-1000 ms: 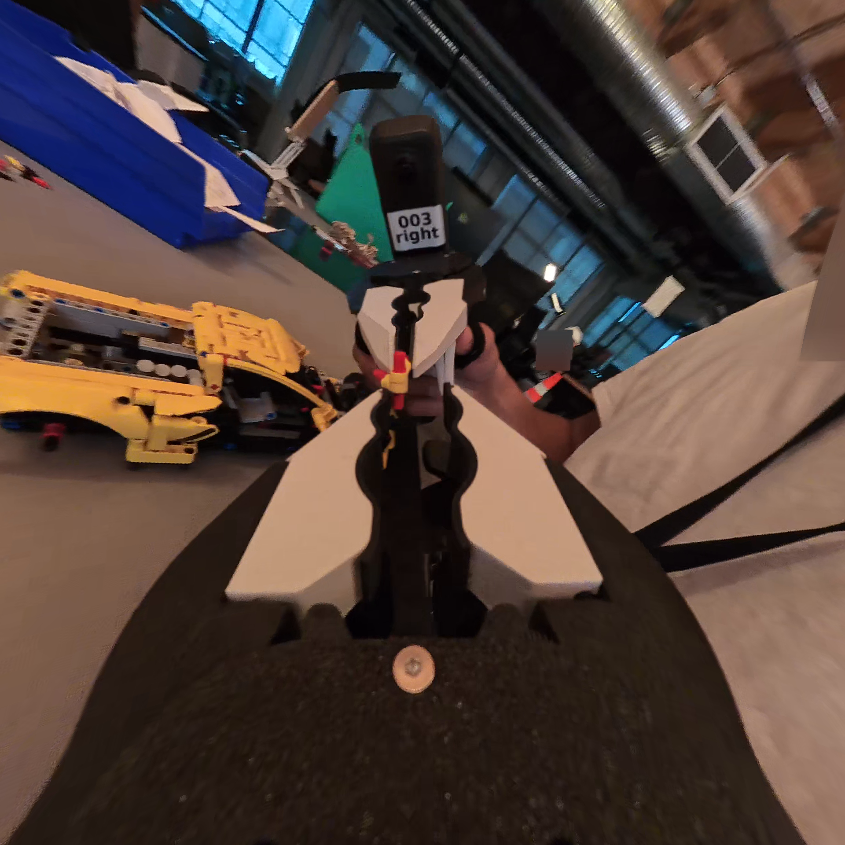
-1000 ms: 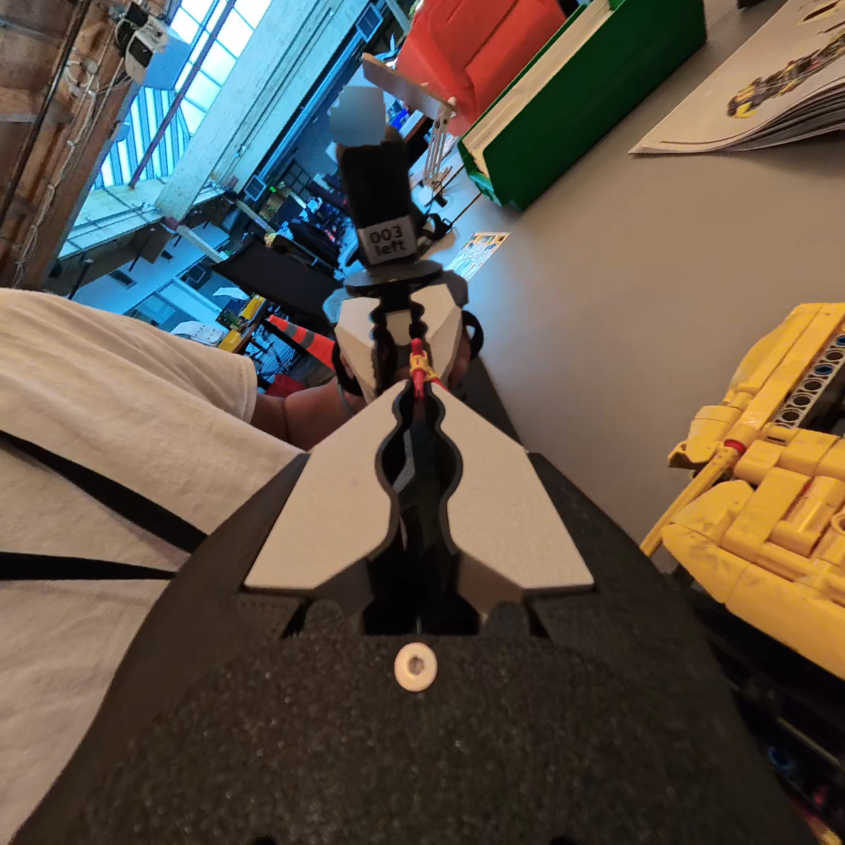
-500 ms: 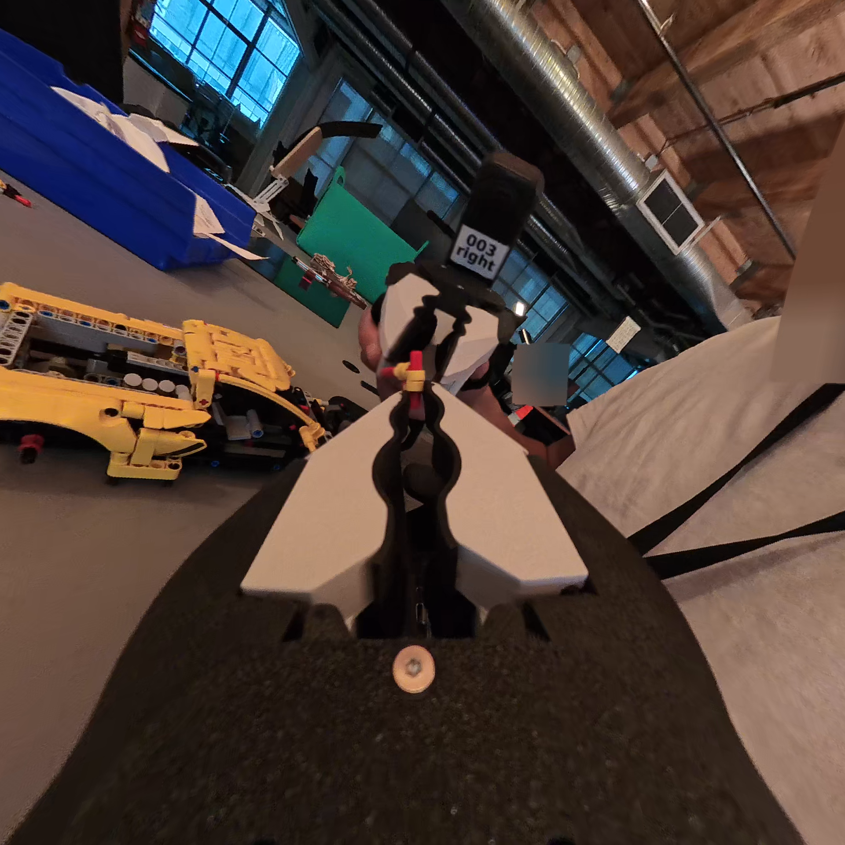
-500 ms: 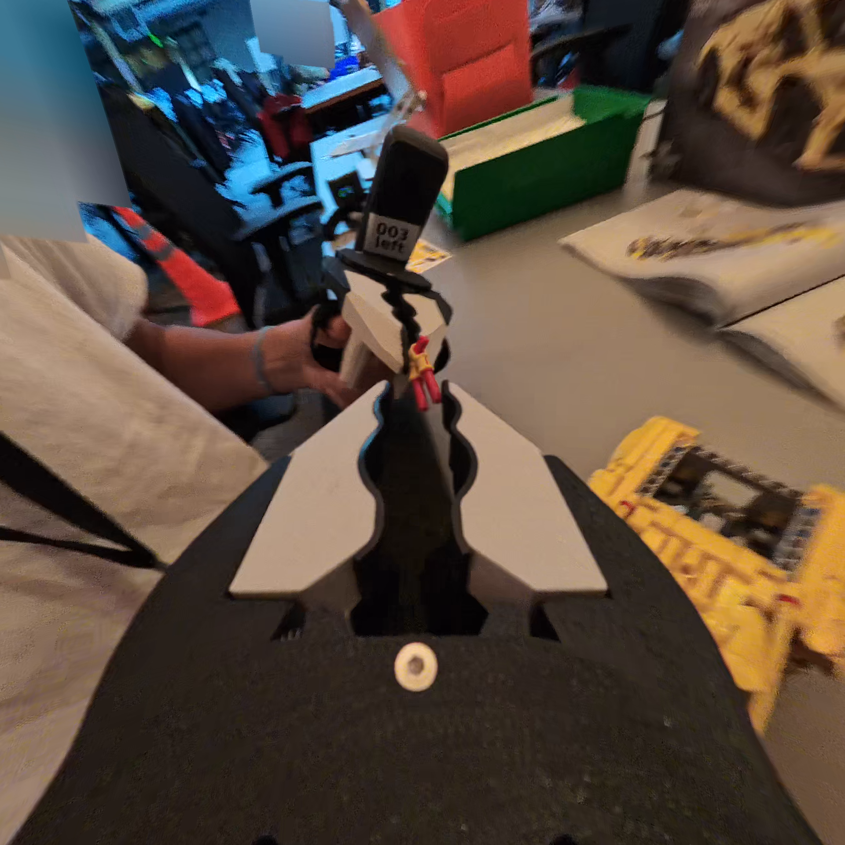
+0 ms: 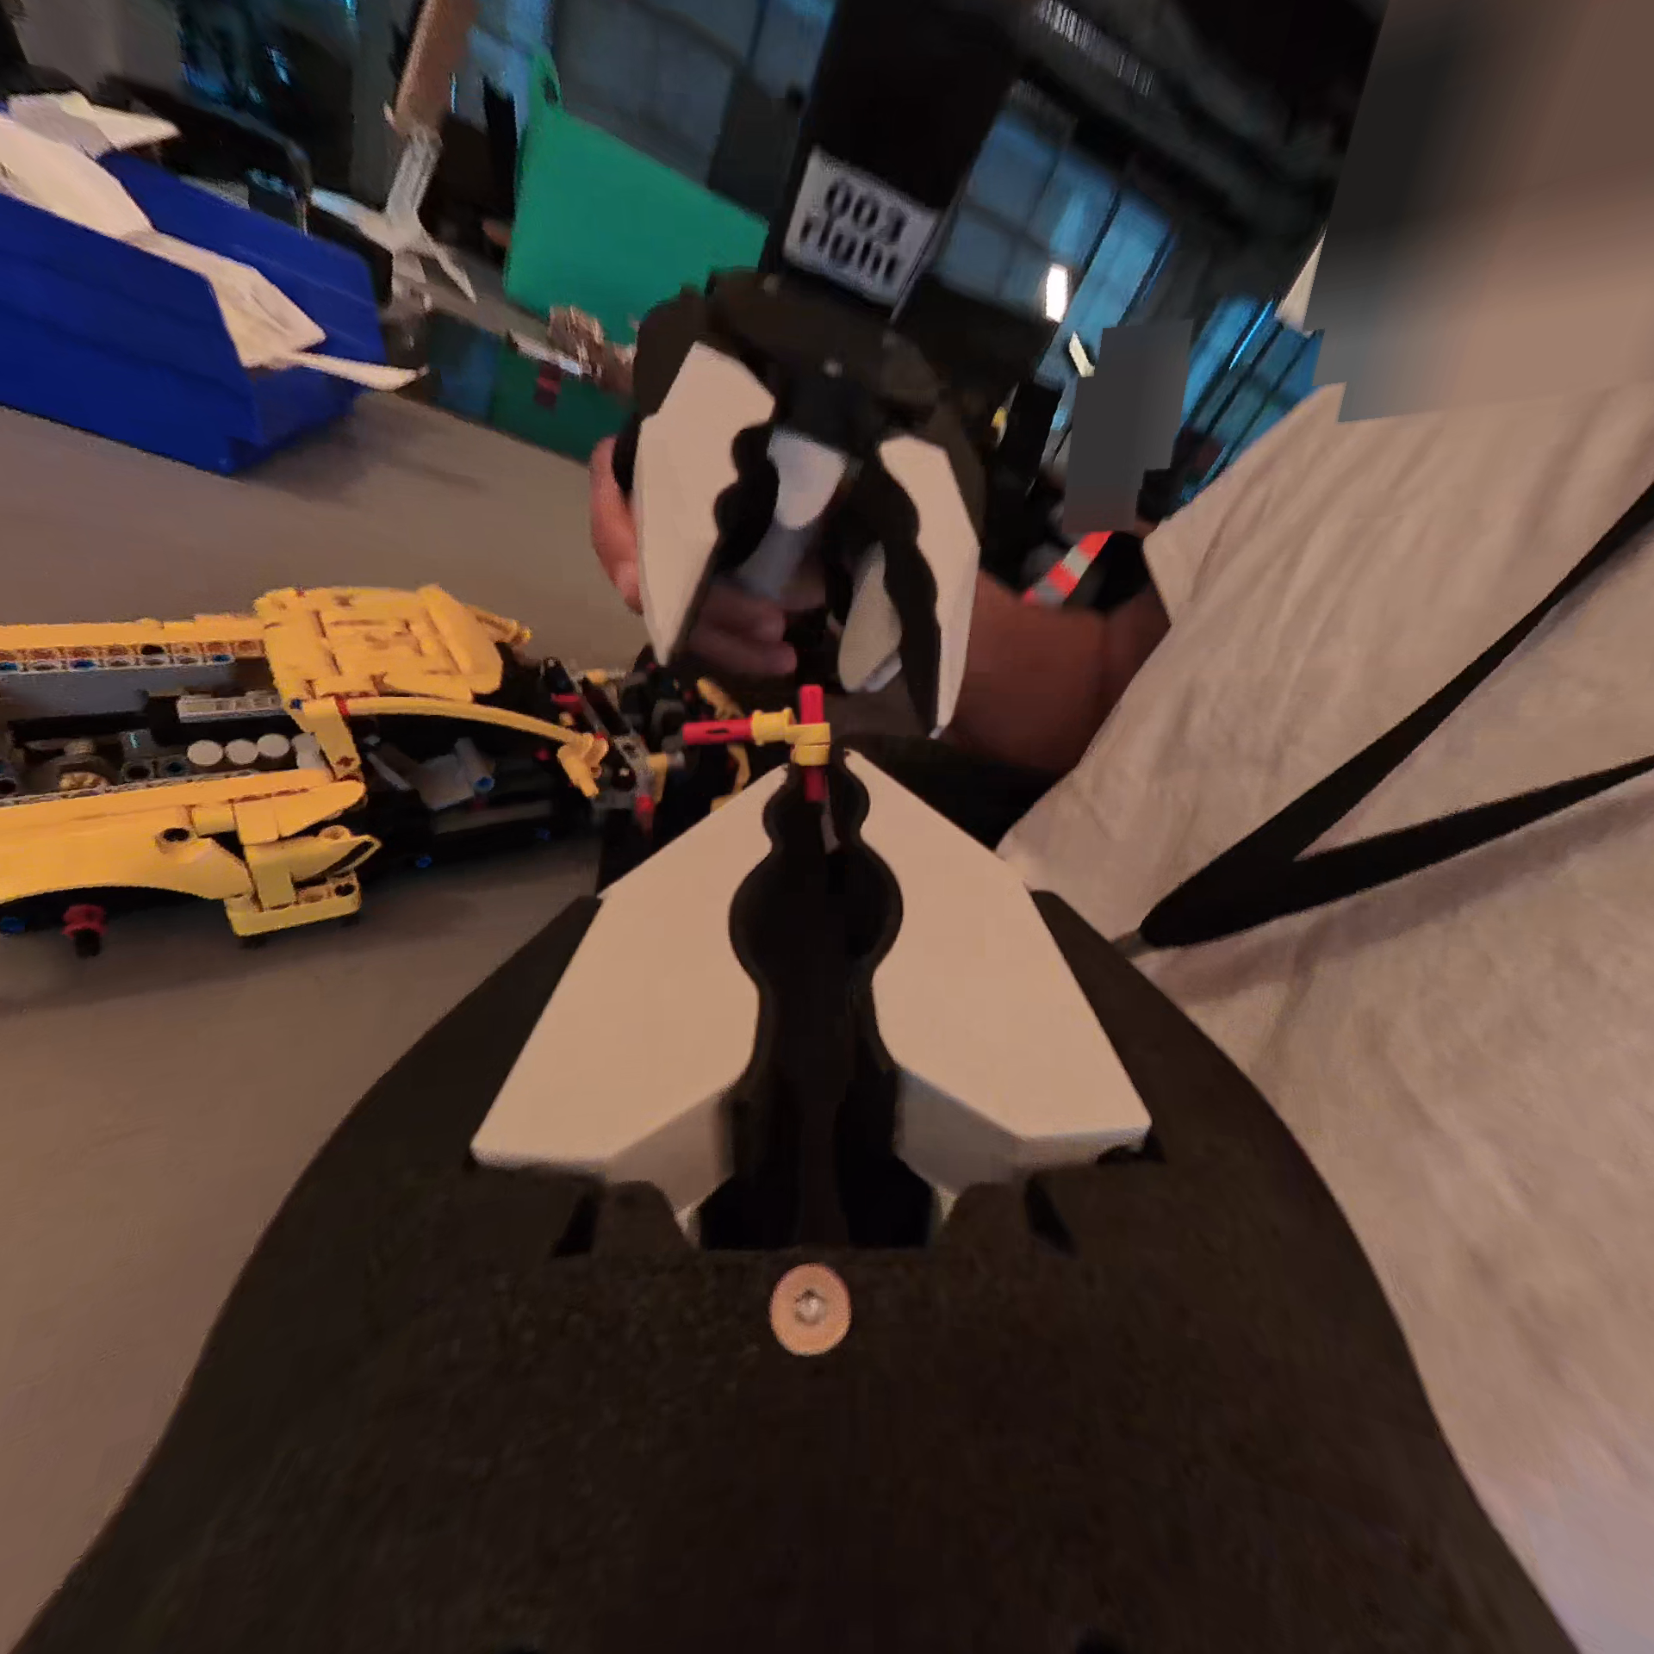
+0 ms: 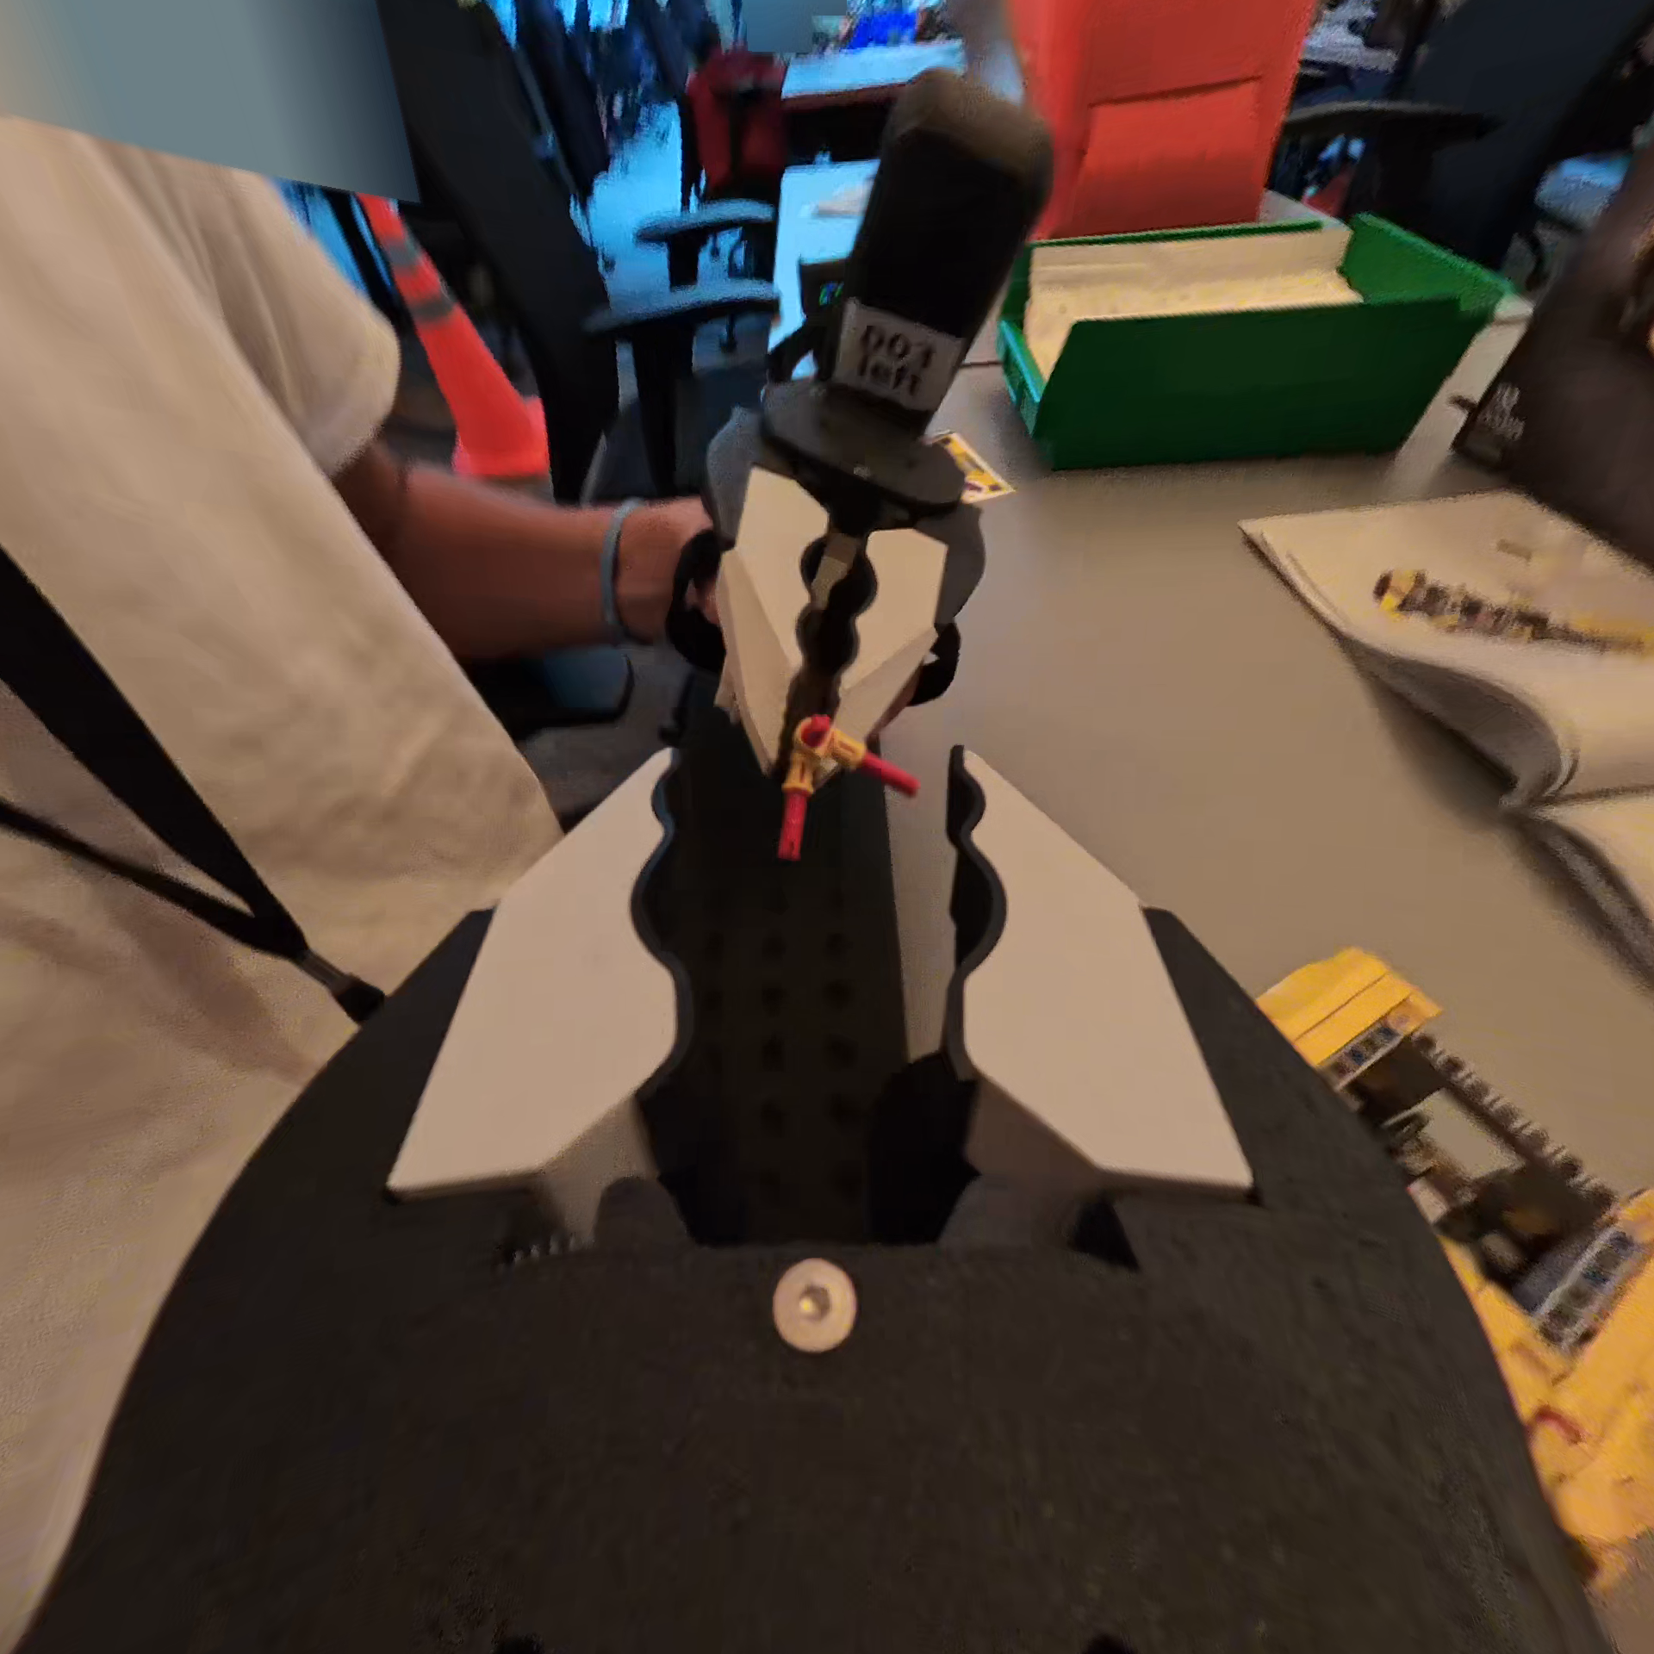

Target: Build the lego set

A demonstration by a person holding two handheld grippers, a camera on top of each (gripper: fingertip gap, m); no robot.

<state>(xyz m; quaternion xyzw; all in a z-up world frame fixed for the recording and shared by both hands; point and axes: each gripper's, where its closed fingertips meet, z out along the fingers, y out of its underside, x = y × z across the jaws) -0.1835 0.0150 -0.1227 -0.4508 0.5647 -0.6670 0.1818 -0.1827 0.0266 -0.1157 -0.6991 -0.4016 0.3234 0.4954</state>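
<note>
Between the two grippers, above the grey surface [image 5: 268,1074], left gripper [image 5: 816,779] was clamped on the small red-and-yellow lego piece [image 5: 788,729], right gripper [image 6: 810,788] sat spread wide, empty, just short of it, yellow lego car [image 5: 268,743] well left.

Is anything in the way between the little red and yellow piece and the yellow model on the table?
Nothing visible. The left gripper holds the red and yellow piece above the table, with open air toward the yellow model.
</note>
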